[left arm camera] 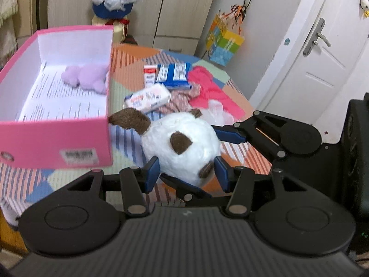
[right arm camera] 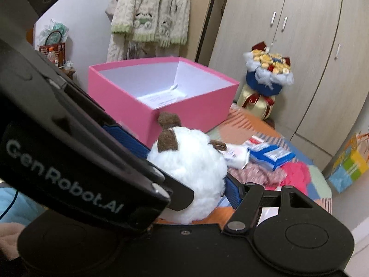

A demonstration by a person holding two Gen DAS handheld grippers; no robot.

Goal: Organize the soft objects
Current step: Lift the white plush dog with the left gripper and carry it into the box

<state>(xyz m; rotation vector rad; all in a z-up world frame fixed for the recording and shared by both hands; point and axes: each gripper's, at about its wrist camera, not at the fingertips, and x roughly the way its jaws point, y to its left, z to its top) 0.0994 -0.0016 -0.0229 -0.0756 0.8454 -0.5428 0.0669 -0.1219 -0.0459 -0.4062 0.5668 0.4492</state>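
**Both grippers clamp the plush beside the box**

The pink box (left arm camera: 55, 138) sits at ten o'clock of the plush (left arm camera: 182, 143), a lilac toy (left arm camera: 86, 77) inside. Left gripper (left arm camera: 188, 170) and right gripper (left arm camera: 198, 154) each pinch the white plush. Packets (left arm camera: 150, 98) lie at twelve.

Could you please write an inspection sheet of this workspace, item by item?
Surface: table under a colourful patterned cover.
Job's things: white plush toy beside the pink box; purple plush inside the box.
Clutter: tissue packs, white packet, pink cloth.
Grippers: left claw and right claw both press the white plush toy.
Cables: dark cable at the right view's left edge.
Surroundings: wardrobe, door, flower bouquet, hanging cardigan.
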